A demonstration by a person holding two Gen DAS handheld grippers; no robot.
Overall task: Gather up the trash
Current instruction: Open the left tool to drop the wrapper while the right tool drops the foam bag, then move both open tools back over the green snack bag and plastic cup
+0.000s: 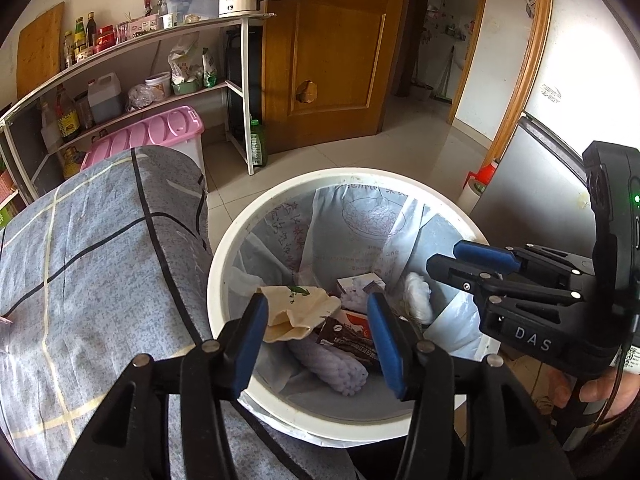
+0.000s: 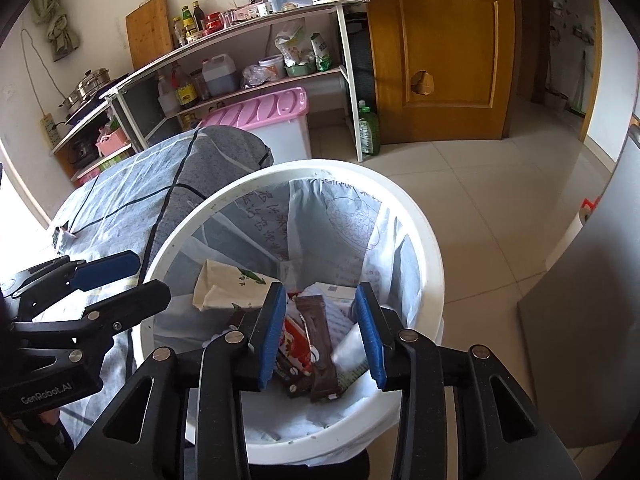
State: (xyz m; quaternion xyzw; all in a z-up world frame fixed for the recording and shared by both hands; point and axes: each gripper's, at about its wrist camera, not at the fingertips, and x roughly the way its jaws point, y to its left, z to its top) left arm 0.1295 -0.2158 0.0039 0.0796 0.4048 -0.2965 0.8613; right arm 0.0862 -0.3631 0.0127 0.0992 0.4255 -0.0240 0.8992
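A white trash bin [image 1: 224, 264] lined with a printed plastic bag stands on the floor; it also shows in the right wrist view [image 2: 430, 248]. Inside lie a beige napkin [image 1: 298, 308], a brown wrapper [image 1: 348, 340], a white foam net [image 1: 340, 372] and a small box [image 1: 358, 284]. My left gripper [image 1: 318, 340] is open and empty over the bin's near rim. My right gripper [image 2: 322, 332] is open and empty over the bin; the brown wrapper [image 2: 320, 344] and a red wrapper [image 2: 294, 344] lie below it. Each gripper shows in the other's view [image 1: 460, 258] [image 2: 132, 276].
A table under a grey checked cloth [image 1: 92, 272] stands left of the bin. Behind are a white shelf rack [image 1: 240, 80] with bottles and a kettle, a pink-lidded box [image 1: 160, 128], a wooden door [image 1: 332, 48] and a grey cabinet [image 1: 532, 168] at the right. The floor is tiled.
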